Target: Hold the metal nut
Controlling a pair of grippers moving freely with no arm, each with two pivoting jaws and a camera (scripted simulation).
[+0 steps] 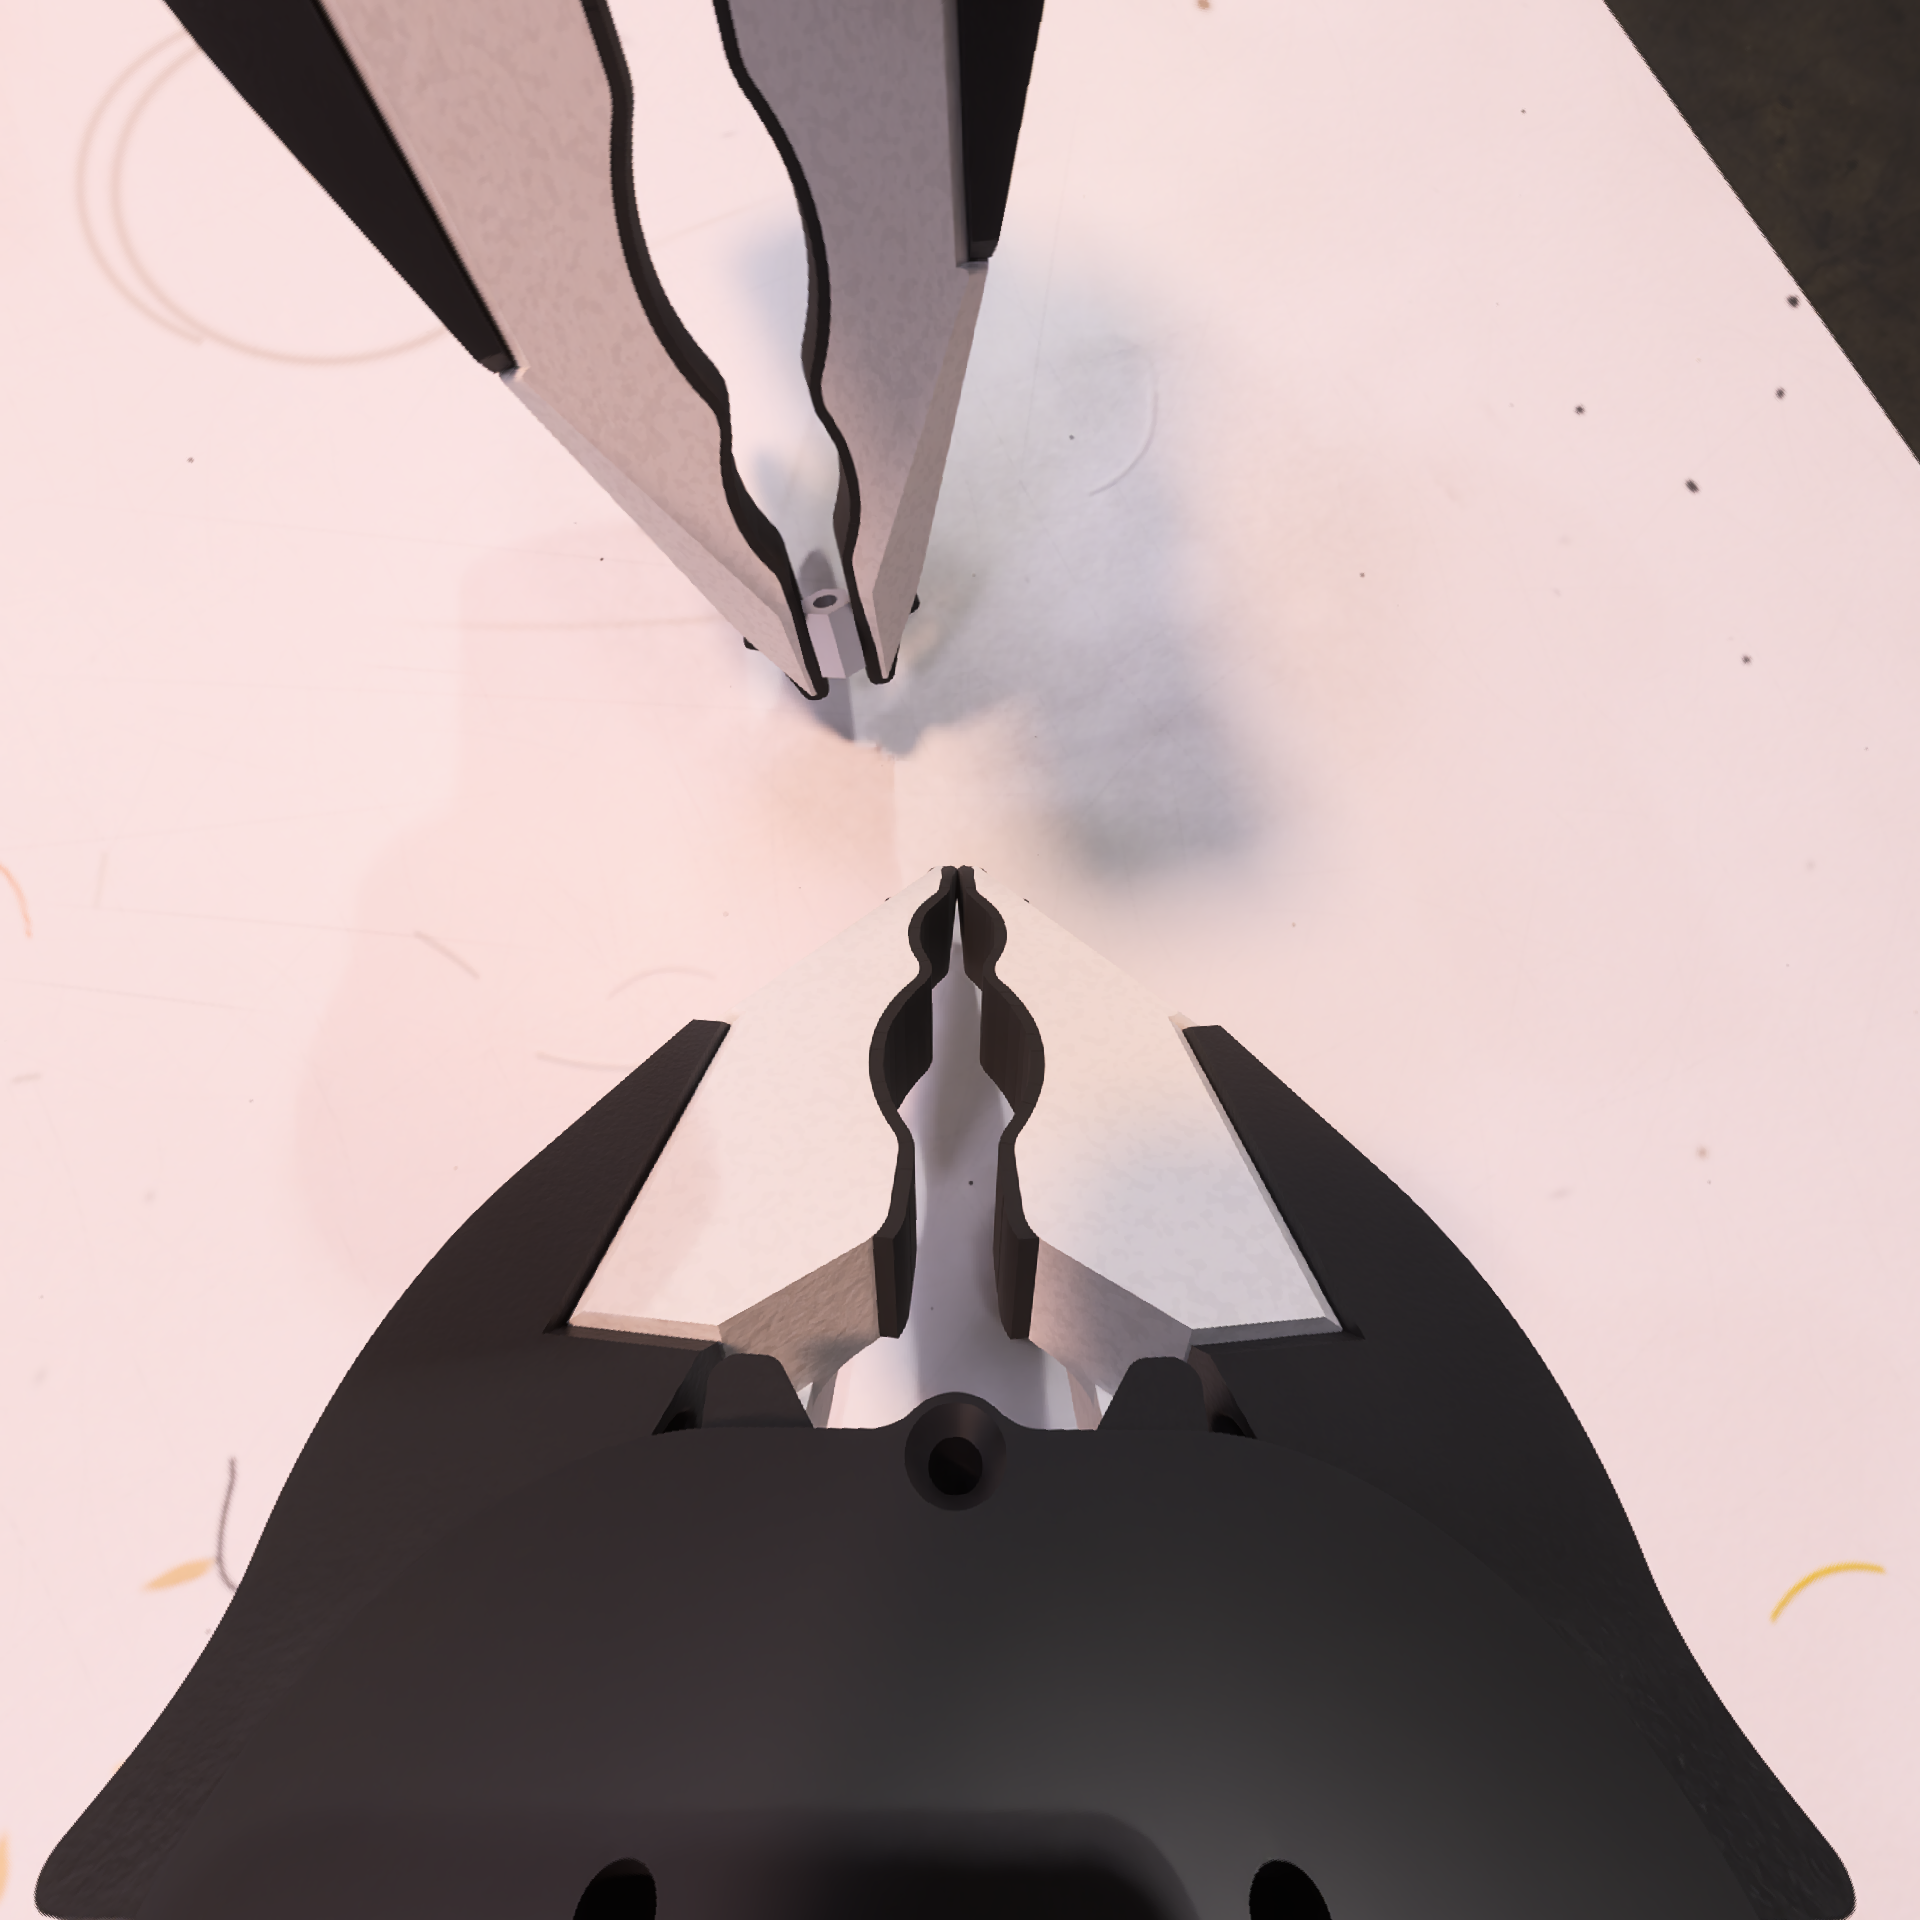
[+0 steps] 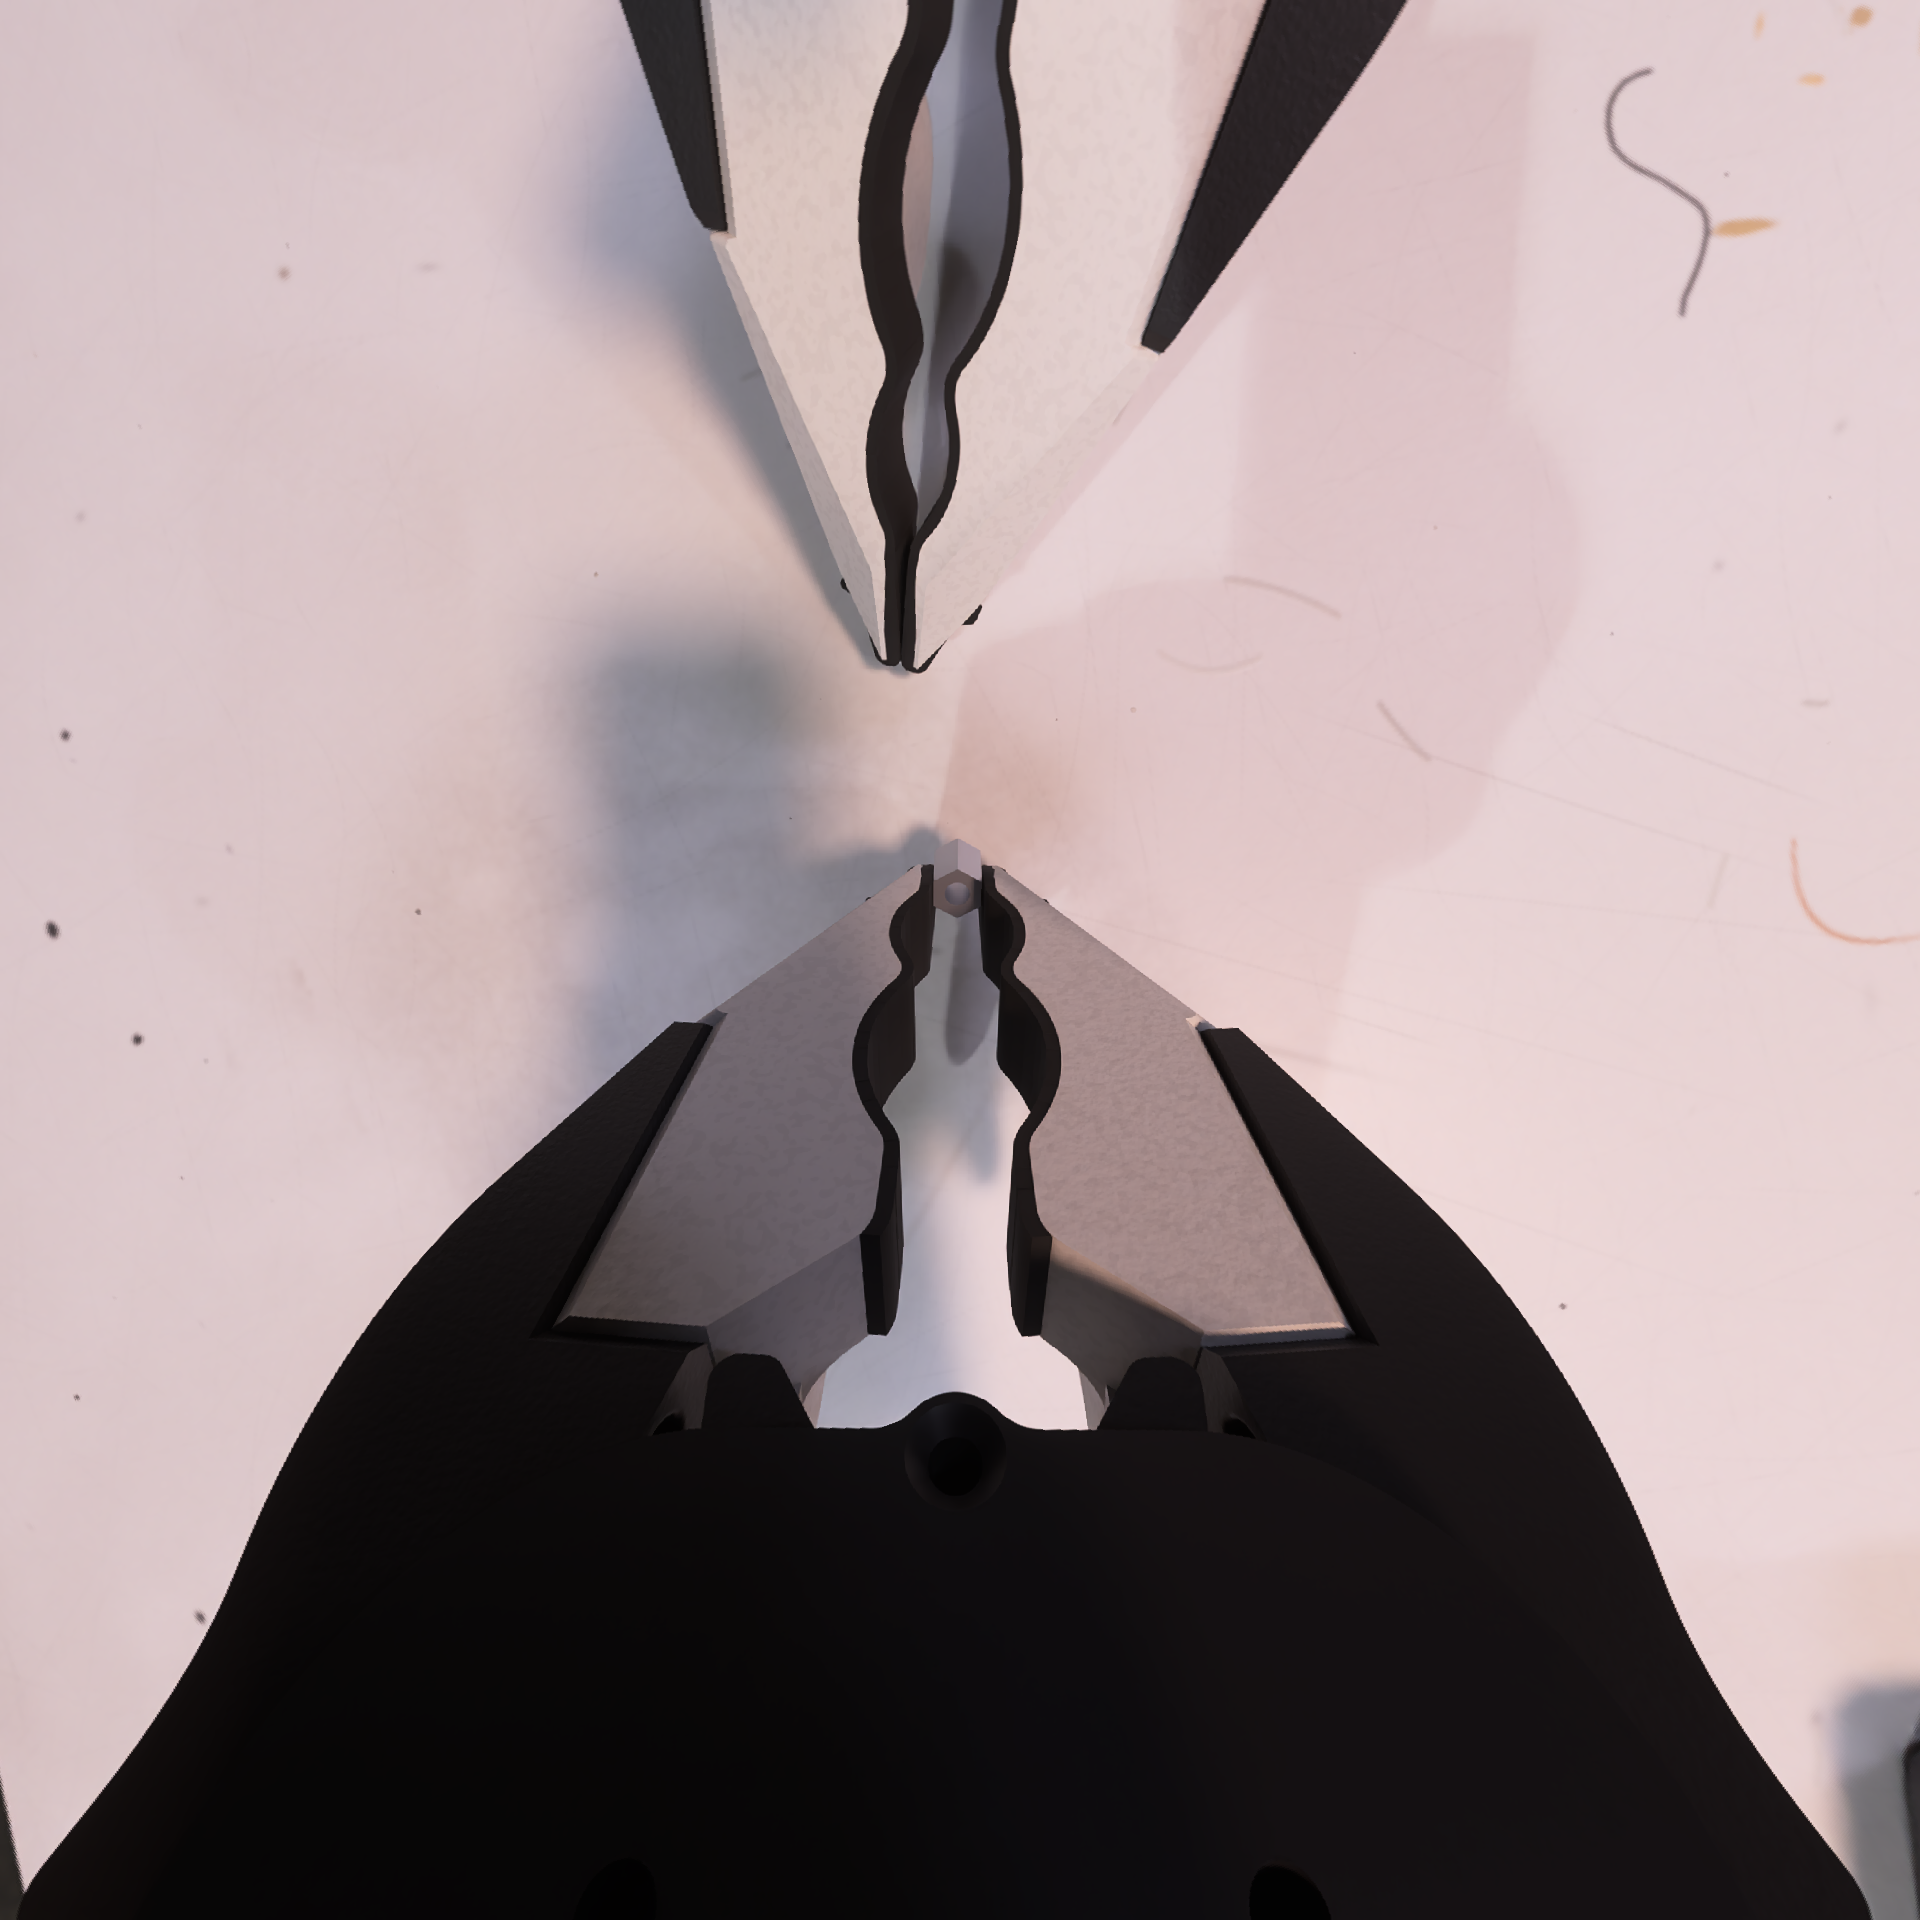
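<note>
The metal nut [image 2: 954, 886] is a small silvery hexagonal piece with a hole through it. My right gripper [image 2: 954, 883] is shut on it at the very tips of its fingers. The left wrist view shows the same nut [image 1: 827, 615] clamped between the right gripper's tips [image 1: 844, 665], which reach in from the top. My left gripper [image 1: 957, 871] is shut and empty, its tips pressed together, a short way in front of the nut. The right wrist view shows it [image 2: 902, 657] pointing back at me from the top.
A white tabletop [image 1: 1455, 831] with faint scratches, specks and curved marks lies under both grippers. Its dark edge runs across the top right of the left wrist view [image 1: 1829, 166]. A dark object [image 2: 1907, 1756] shows at the right edge of the right wrist view.
</note>
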